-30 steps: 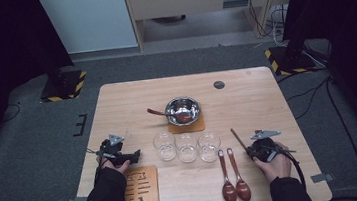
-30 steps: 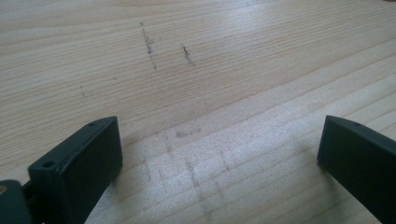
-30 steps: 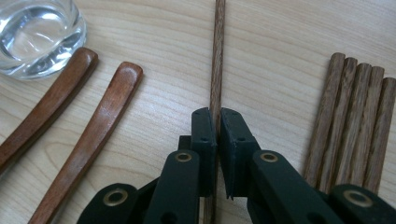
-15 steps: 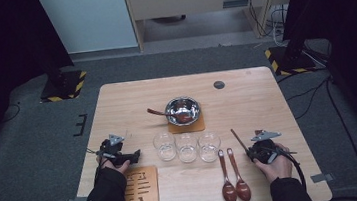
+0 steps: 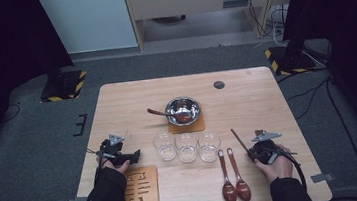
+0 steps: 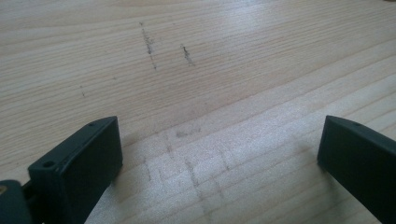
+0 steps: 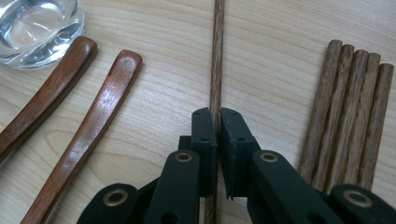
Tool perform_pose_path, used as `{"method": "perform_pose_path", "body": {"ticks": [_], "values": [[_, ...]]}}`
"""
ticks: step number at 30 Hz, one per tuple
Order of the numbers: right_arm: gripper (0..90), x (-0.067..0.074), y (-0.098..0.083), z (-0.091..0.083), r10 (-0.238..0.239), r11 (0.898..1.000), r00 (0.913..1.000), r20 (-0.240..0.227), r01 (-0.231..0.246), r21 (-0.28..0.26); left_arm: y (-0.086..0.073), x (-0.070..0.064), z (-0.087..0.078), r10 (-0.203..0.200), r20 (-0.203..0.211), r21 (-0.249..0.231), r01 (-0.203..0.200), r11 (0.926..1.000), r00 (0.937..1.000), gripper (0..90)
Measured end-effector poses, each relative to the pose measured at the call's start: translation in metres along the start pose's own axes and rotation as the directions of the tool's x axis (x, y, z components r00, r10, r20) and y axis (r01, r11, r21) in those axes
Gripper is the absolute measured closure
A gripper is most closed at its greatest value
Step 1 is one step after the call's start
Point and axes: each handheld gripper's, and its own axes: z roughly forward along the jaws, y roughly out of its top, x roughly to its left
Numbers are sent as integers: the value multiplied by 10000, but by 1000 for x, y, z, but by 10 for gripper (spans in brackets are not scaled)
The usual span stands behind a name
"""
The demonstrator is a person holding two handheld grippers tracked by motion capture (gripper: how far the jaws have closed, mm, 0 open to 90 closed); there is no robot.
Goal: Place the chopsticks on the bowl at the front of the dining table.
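Pale wooden table (image 5: 266, 96), grey carpet (image 5: 35, 145) around.

Two hand-held grippers, both black: the left gripper (image 5: 131, 157) carried a grey three-cornered plate on top, as did the right gripper (image 5: 252, 151), from which a black cable looped away toward the table edge. The jaws were flat, matte black blocks with small screw holes, hinged on black link arms fitted with brass-coloured rivets. Both of the person's forearms were covered in dark, black sleeves down to the wrists.
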Motion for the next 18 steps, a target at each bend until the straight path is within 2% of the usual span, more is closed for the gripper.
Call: {"method": "perform_pose_path", "body": {"ticks": [4, 18], "values": [[849, 0, 1, -1, 9, 10000, 10000, -64, -8, 37, 0, 0, 0, 2, 1, 0, -2, 10000, 10000, 0], [851, -4, 7, -13, 218, 9990, 9994, -263, -228, -387, 0, 0, 0, 1, 0, 1, -1, 10000, 10000, 0]]}}
